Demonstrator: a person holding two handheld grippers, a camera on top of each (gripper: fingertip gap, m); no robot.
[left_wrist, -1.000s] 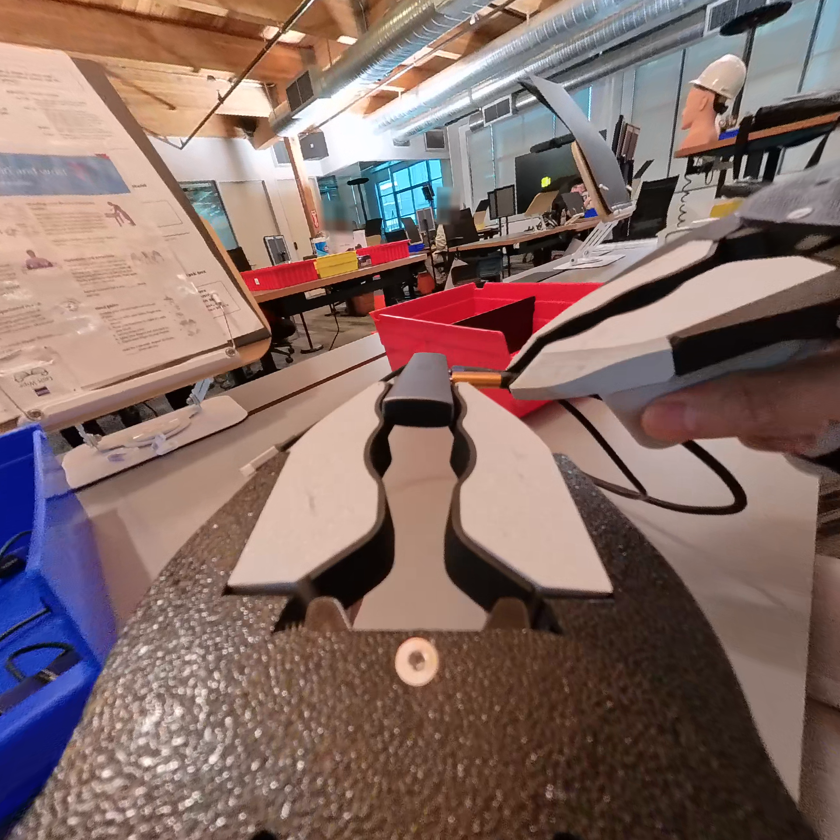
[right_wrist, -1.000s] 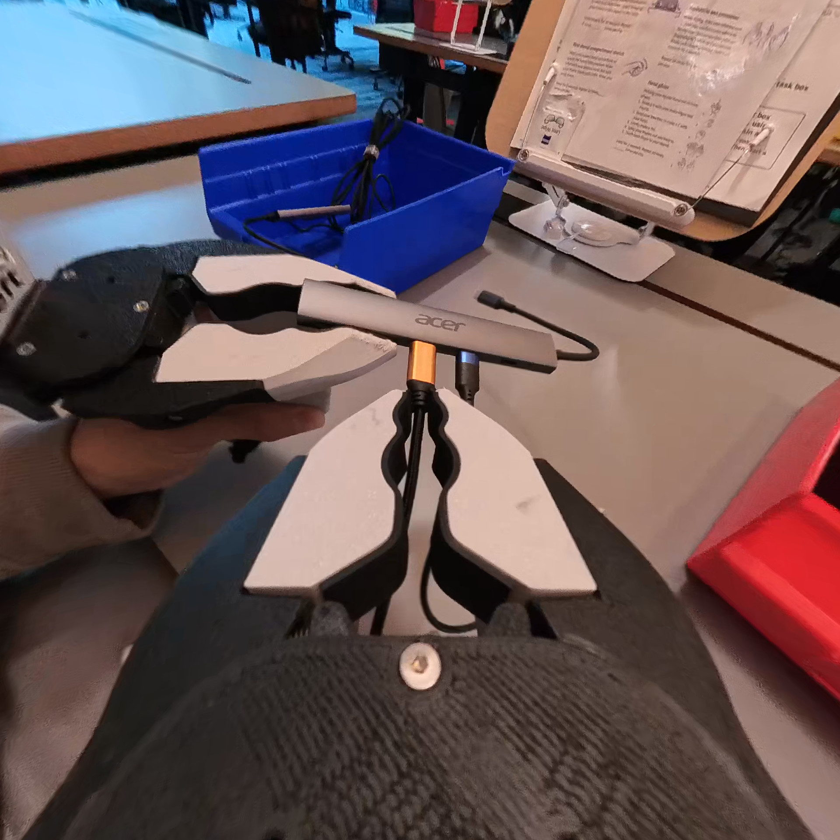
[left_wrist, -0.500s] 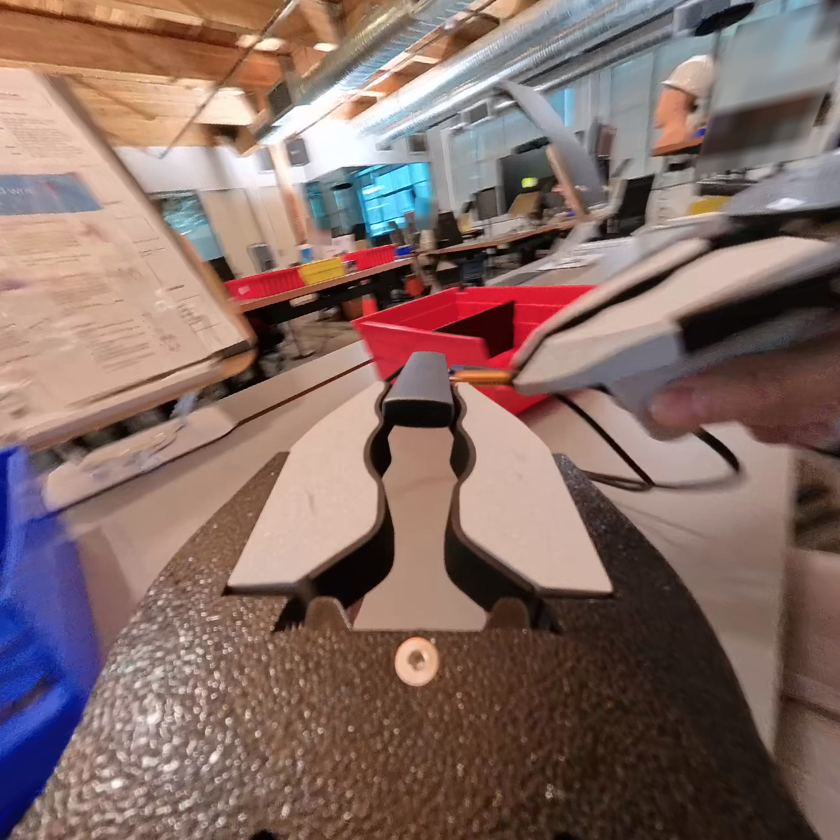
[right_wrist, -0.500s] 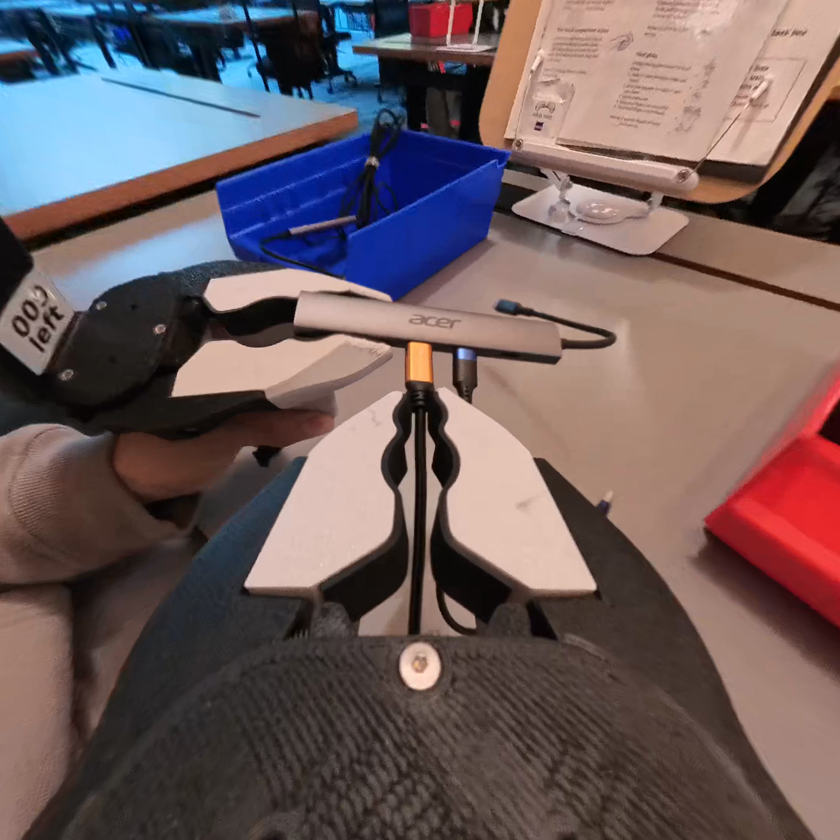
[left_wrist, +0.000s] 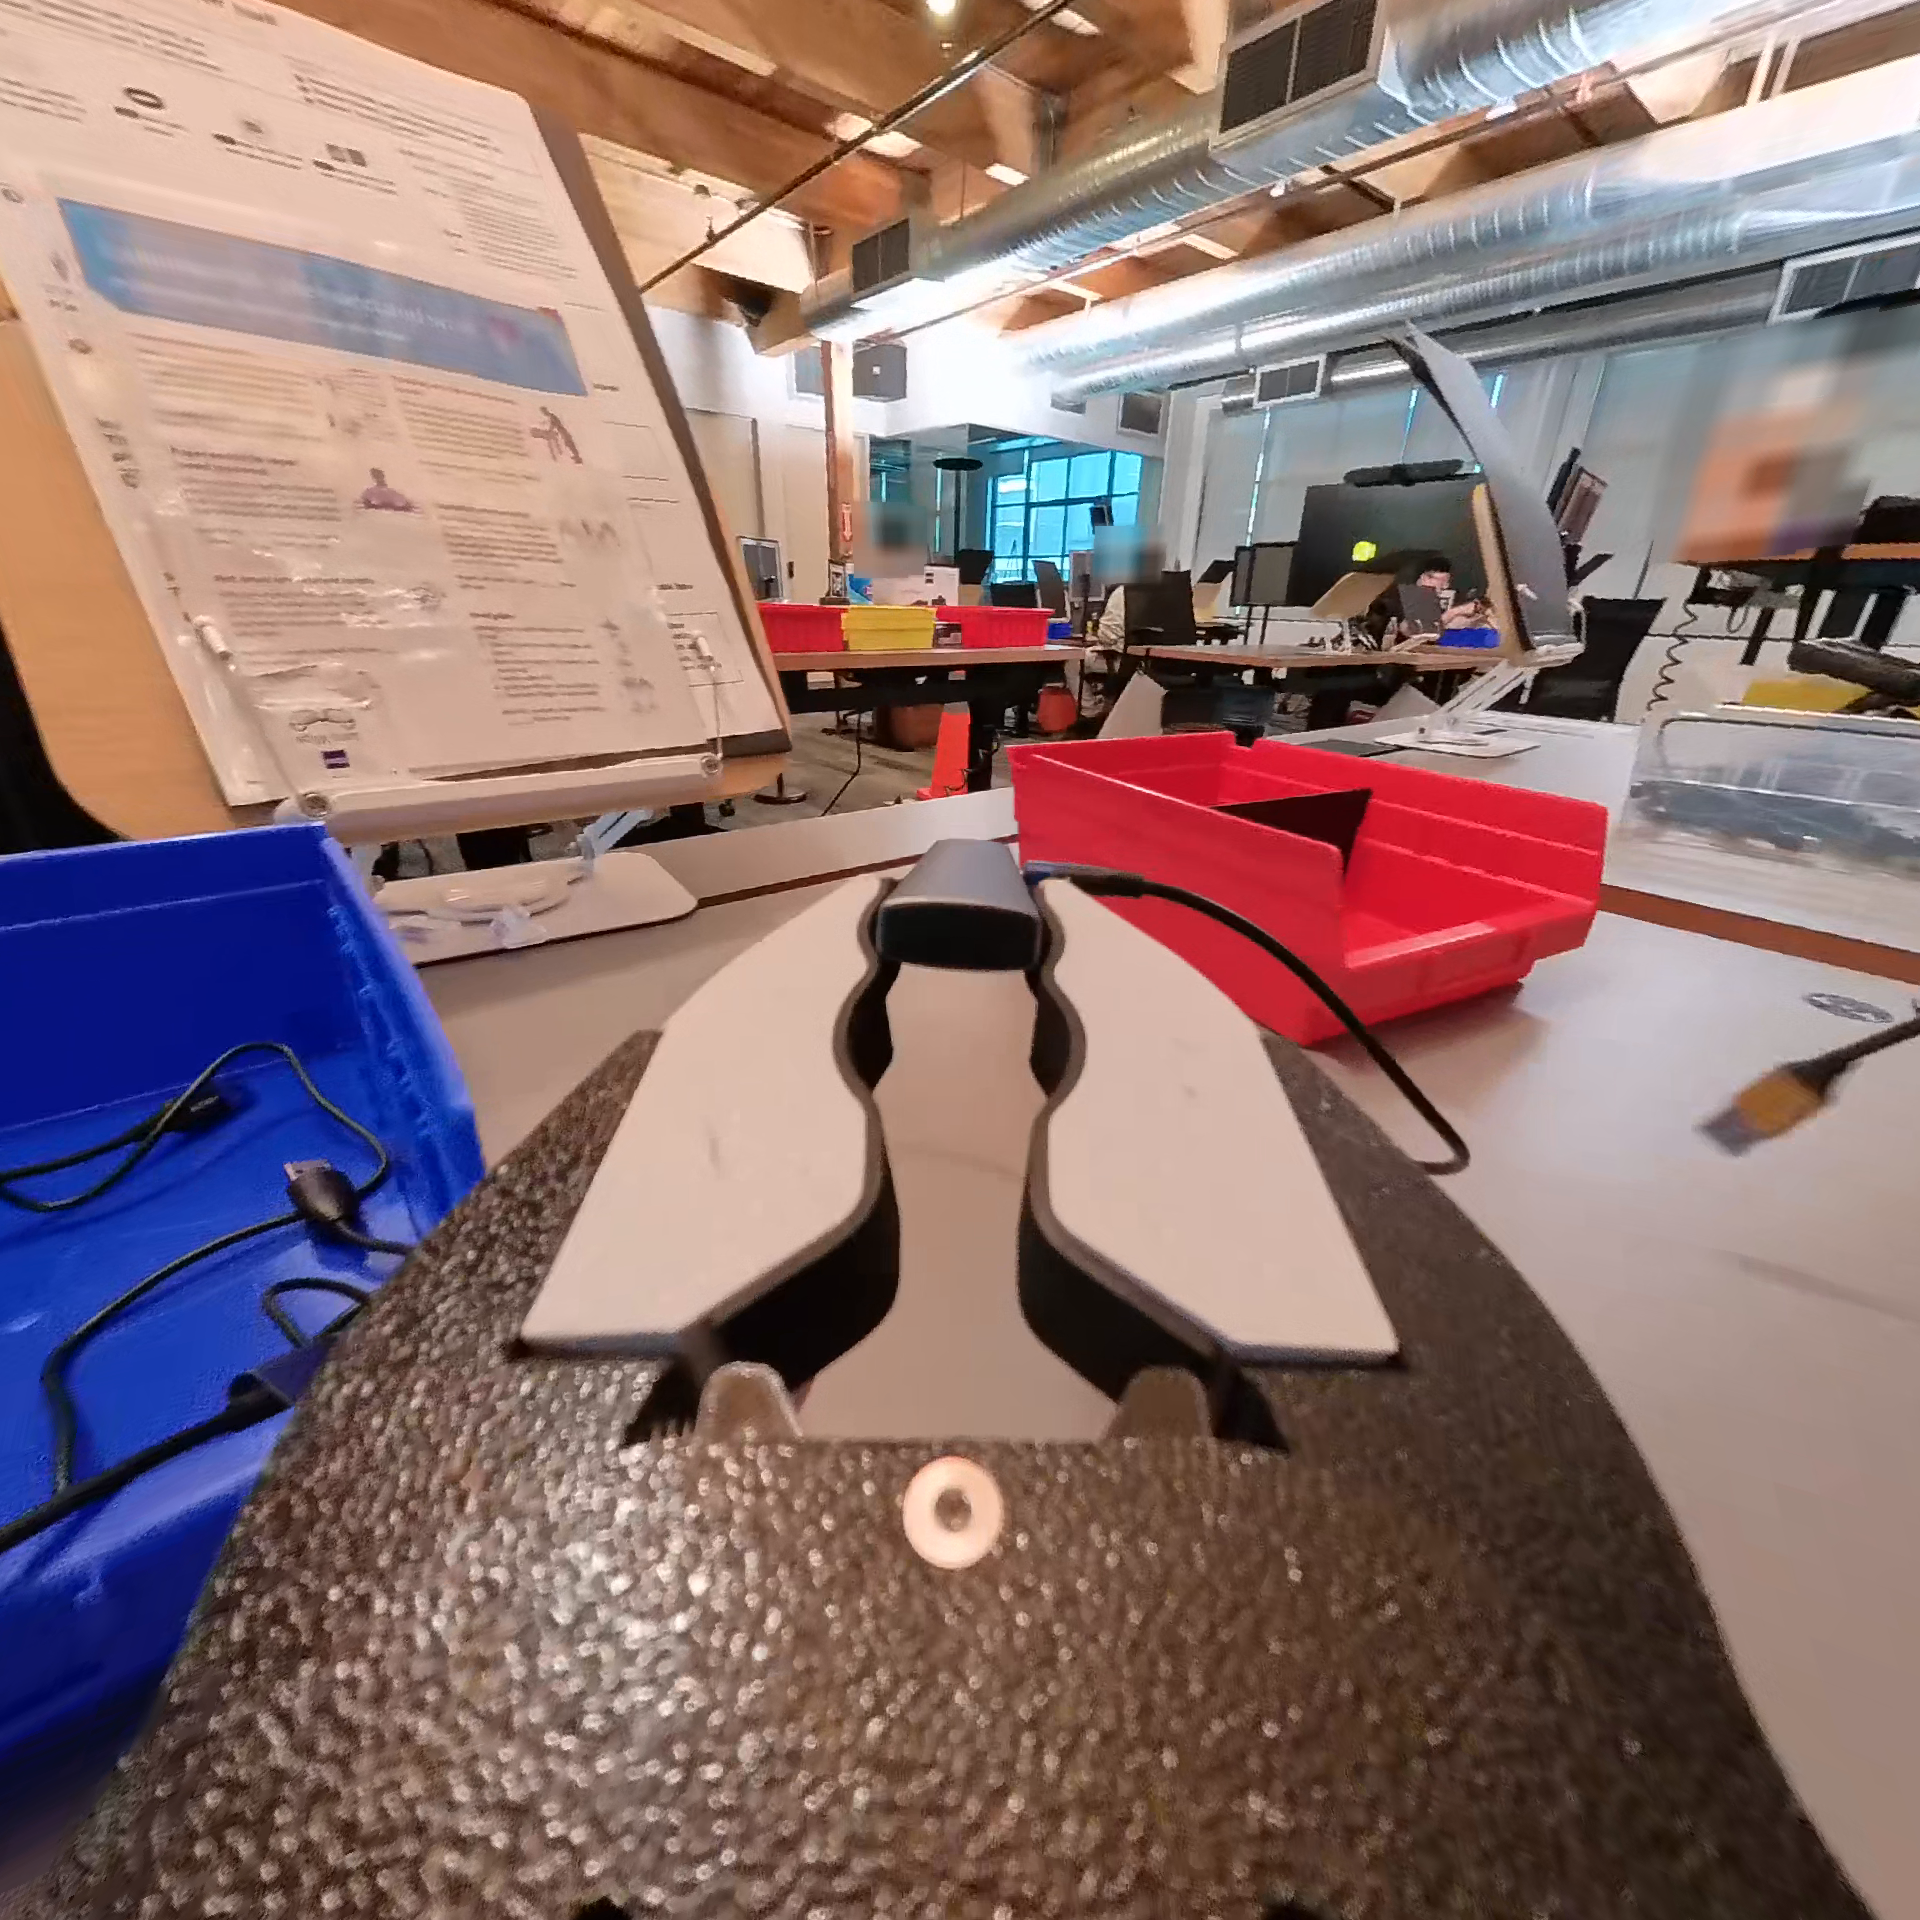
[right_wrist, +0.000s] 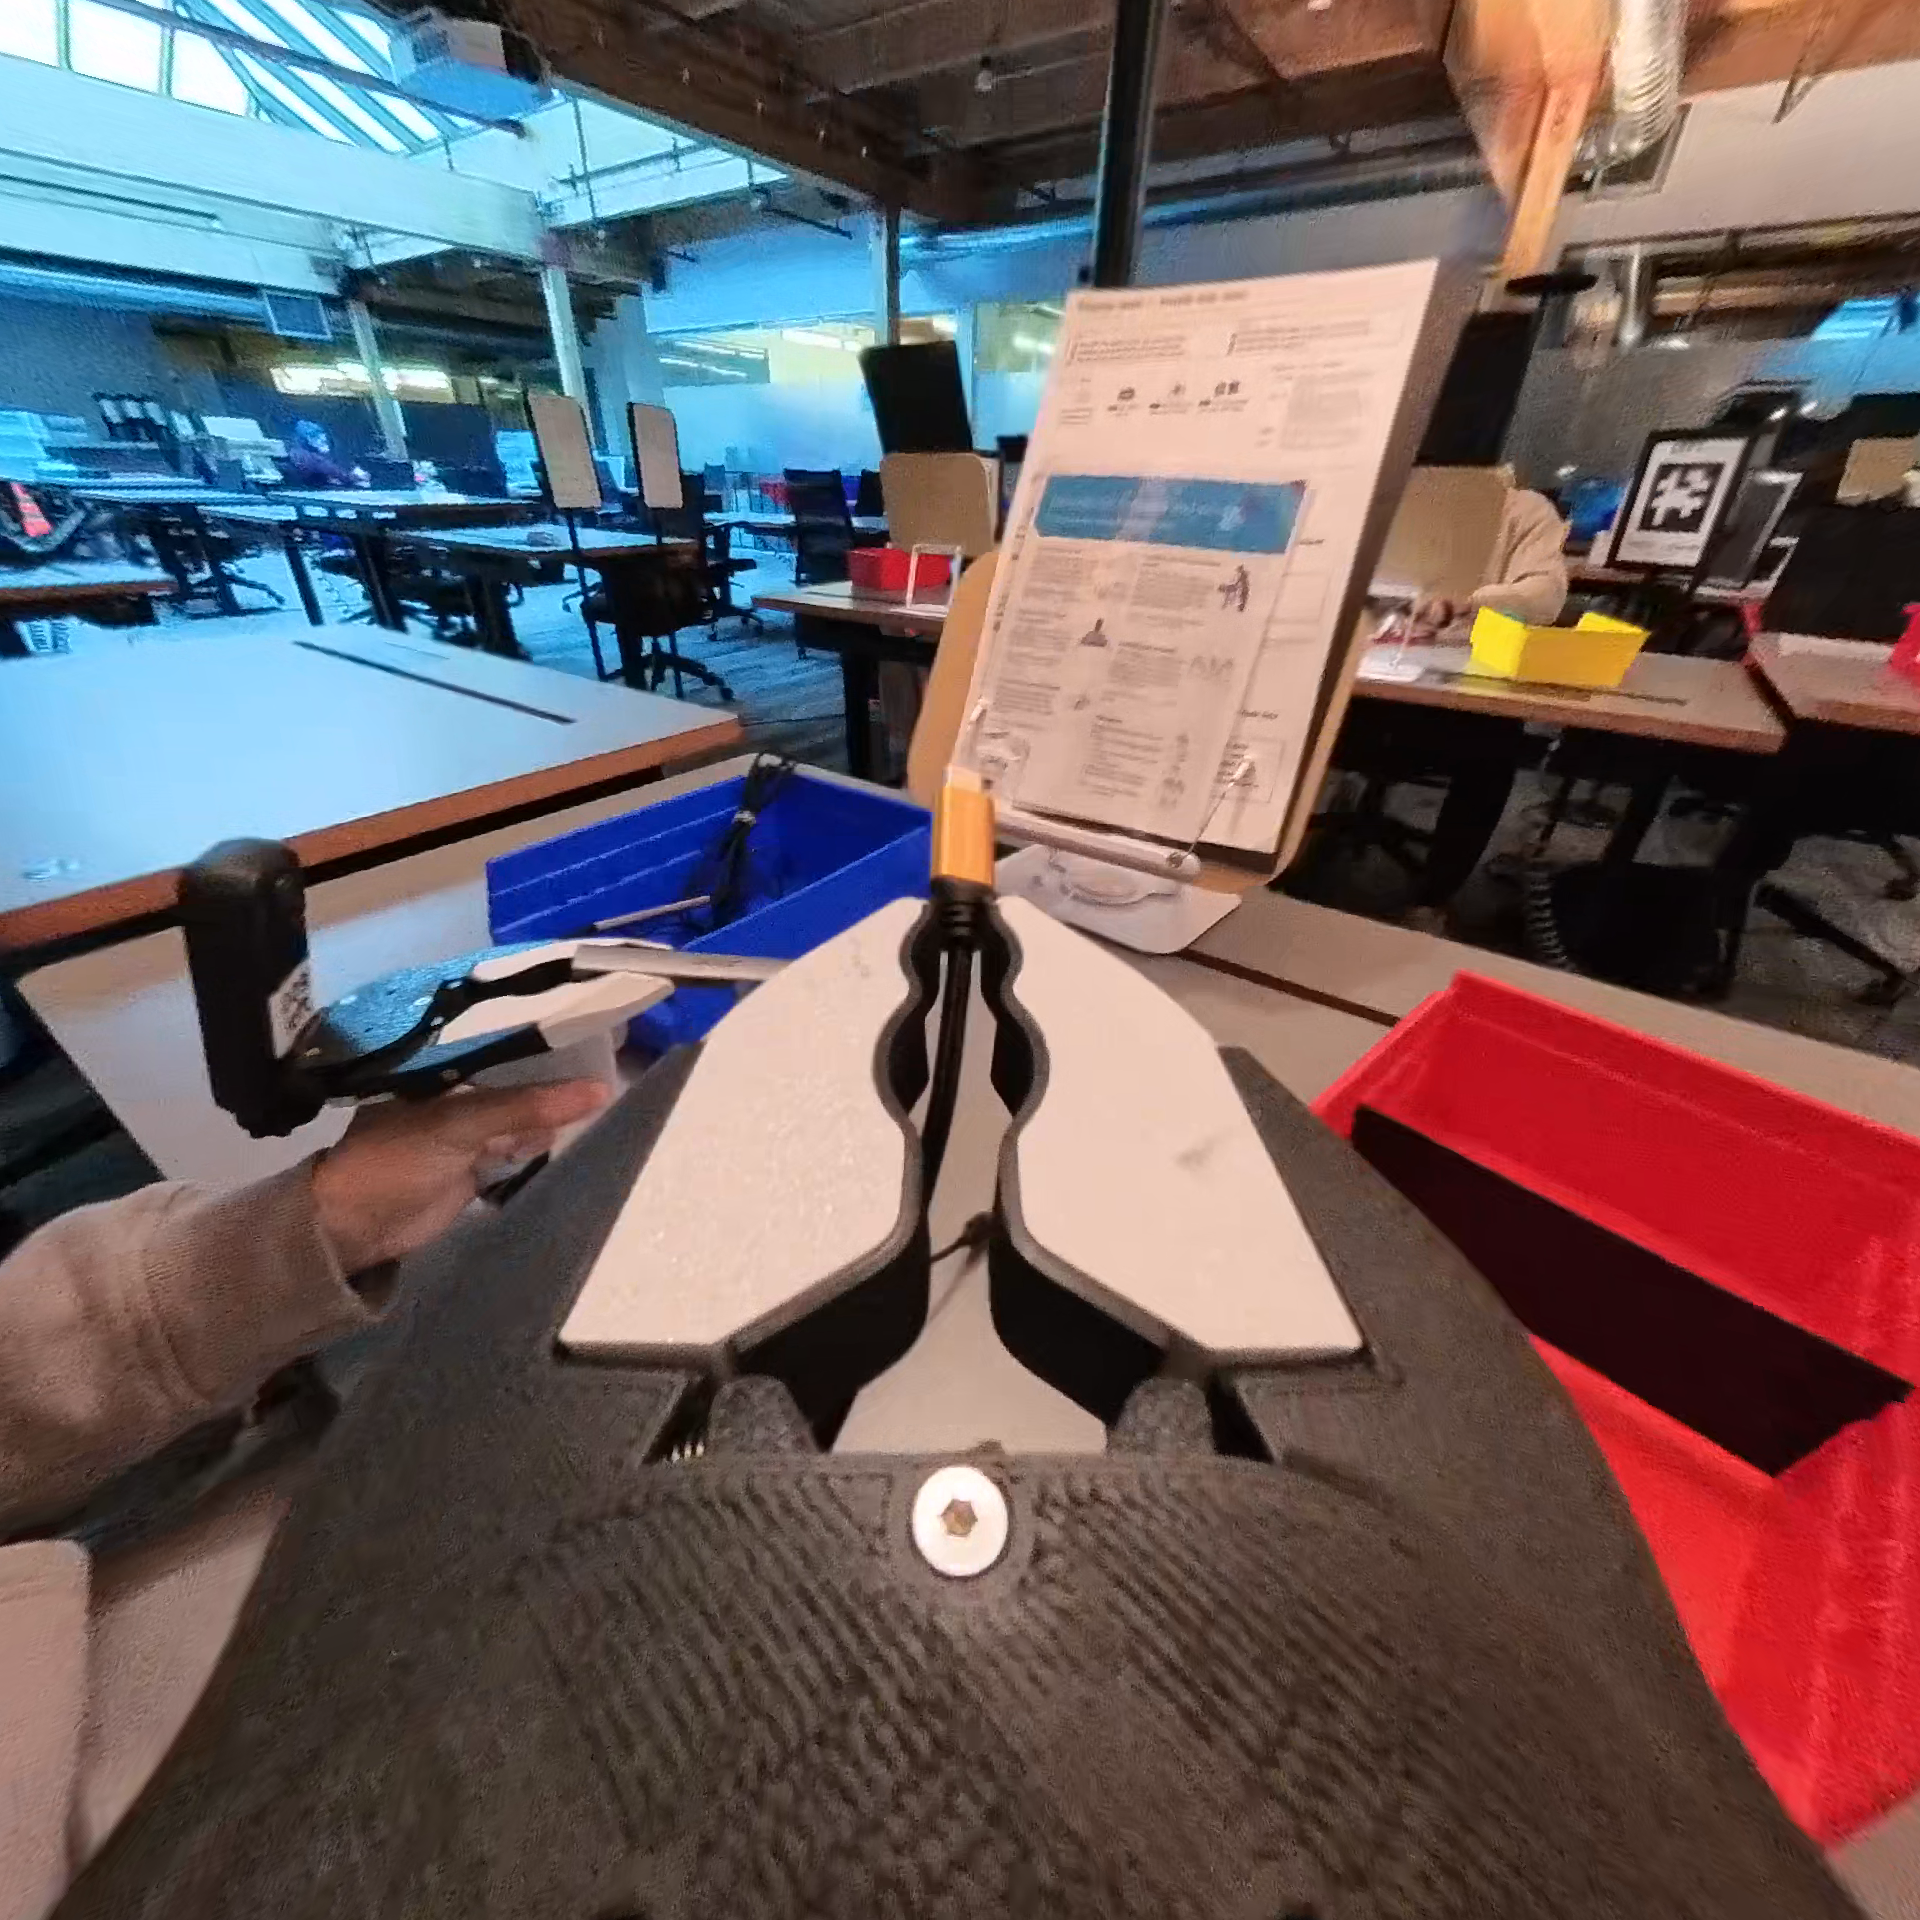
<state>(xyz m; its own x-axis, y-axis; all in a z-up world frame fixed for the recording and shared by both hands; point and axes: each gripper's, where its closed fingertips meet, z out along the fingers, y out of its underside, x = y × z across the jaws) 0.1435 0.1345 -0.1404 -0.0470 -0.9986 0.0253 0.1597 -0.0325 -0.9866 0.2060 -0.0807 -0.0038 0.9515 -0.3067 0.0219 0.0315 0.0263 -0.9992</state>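
My left gripper is shut on the end of a grey USB hub, held above the table. A thin black cable is still plugged into the hub's right side and trails onto the table. My right gripper is shut on a black cable just behind its orange-collared USB plug, which points up and away, free of the hub. That plug also shows in the left wrist view, in the air at the right. The left gripper with the hub shows at the left of the right wrist view.
A blue bin with several black cables stands on the left, also in the right wrist view. A red bin with a black divider stands on the right. A document stand is behind them. The grey table lies below. The left gripper's tips are roughly 25 cm from the right gripper's.
The orange plug was seated in the hub's side. It is now out of the hub, and my right gripper has drawn it away to the right and tilted up. The left gripper still holds the hub.
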